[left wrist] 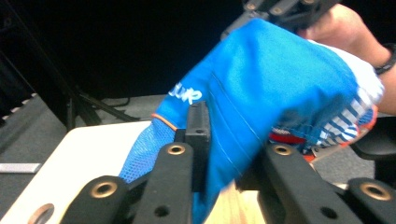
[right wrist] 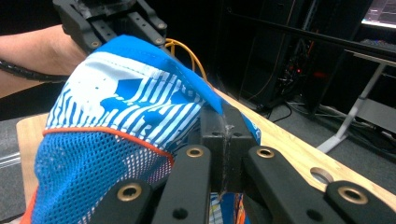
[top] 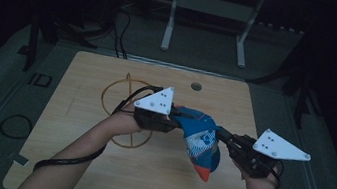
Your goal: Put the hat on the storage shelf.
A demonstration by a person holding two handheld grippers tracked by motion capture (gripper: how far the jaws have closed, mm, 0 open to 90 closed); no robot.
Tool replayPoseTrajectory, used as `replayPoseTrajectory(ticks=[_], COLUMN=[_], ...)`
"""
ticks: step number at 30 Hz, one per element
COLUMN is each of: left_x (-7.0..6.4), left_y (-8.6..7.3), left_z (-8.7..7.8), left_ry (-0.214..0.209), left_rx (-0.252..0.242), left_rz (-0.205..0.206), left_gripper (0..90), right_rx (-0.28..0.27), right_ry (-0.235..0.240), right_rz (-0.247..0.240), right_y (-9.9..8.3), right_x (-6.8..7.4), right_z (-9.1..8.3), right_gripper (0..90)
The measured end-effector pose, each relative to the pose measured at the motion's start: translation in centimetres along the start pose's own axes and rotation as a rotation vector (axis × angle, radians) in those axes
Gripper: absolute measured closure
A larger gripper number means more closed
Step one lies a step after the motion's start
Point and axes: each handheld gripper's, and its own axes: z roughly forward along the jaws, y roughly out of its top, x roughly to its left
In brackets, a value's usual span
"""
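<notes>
Blue cap (top: 200,139) held up between both tongs, above middle of bench (top: 74,171), orange-edged brim hanging low toward right-front. Left tongs (top: 173,118) clamped on cap's blue fabric at its left edge; jaws pinch cloth in left gripper view (left wrist: 219,154). Right tongs (top: 221,135) closed tight on cap's right edge, fabric nipped between pads (right wrist: 224,135). Yellow wire ring (top: 121,110) lies on bench behind and under left hand (top: 124,121). Bare wood open along front and right edges. Small round hole (top: 196,86) near far edge.
</notes>
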Motion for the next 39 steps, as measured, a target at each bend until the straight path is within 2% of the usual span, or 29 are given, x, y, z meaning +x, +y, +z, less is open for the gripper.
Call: replayPoseTrajectory(ticks=[3, 8, 9, 14, 17, 23, 26, 27, 29, 30, 33, 39], left_x=[-0.1, -0.3, -0.4, -0.9, -1.3, -1.8, -2.1, -2.3, -2.4, -2.4, -2.7, -4.0], left_y=[-0.2, -0.5, -0.6, -1.3, -1.6, -2.7, -3.5, -3.8, -4.5, -5.0, -6.3, -9.6], left_z=[-0.6, -1.8, -2.0, -3.7, -5.0, -7.6, -9.0, -9.5, -10.4, -10.9, -11.9, -13.3], left_ry=[0.039, 0.061, 0.073, 0.100, 0.134, 0.229, 0.277, 0.301, 0.335, 0.354, 0.418, 0.479], left_rx=[0.021, 0.025, 0.032, 0.015, 0.017, 0.011, 0.011, 0.016, 0.017, 0.007, 0.026, -0.007], left_rz=[0.003, -0.029, -0.033, -0.065, -0.069, -0.119, -0.149, -0.137, -0.167, -0.176, -0.199, -0.260], left_gripper=[68.5, 57.8, 52.2, 47.6, 46.4, 34.6, 27.7, 26.3, 15.0, 13.4, 4.9, 2.8], right_rx=[-0.012, -0.018, -0.017, -0.033, -0.042, -0.070, -0.074, -0.074, -0.077, -0.078, -0.080, -0.088], right_ry=[0.005, -0.011, -0.018, -0.032, -0.041, -0.068, -0.079, -0.080, -0.083, -0.086, -0.101, -0.108], right_rz=[0.008, -0.009, -0.011, -0.005, -0.002, 0.013, 0.016, 0.016, 0.017, 0.016, 0.011, 0.016], right_y=[0.3, 0.8, 1.0, 1.4, 1.7, 2.5, 2.9, 3.0, 3.3, 3.5, 4.0, 4.8], right_x=[-0.1, -0.1, -0.2, -0.5, -0.7, -1.4, -1.6, -1.6, -1.7, -1.7, -1.8, -2.1], right_z=[-0.2, -0.3, -0.4, -0.7, -0.8, -1.0, -0.9, -0.9, -0.8, -0.8, -0.6, -0.1], right_gripper=[89.8, 89.8, 89.8, 89.8, 89.8, 89.8, 89.8, 89.8, 89.8, 89.8, 89.8, 89.8])
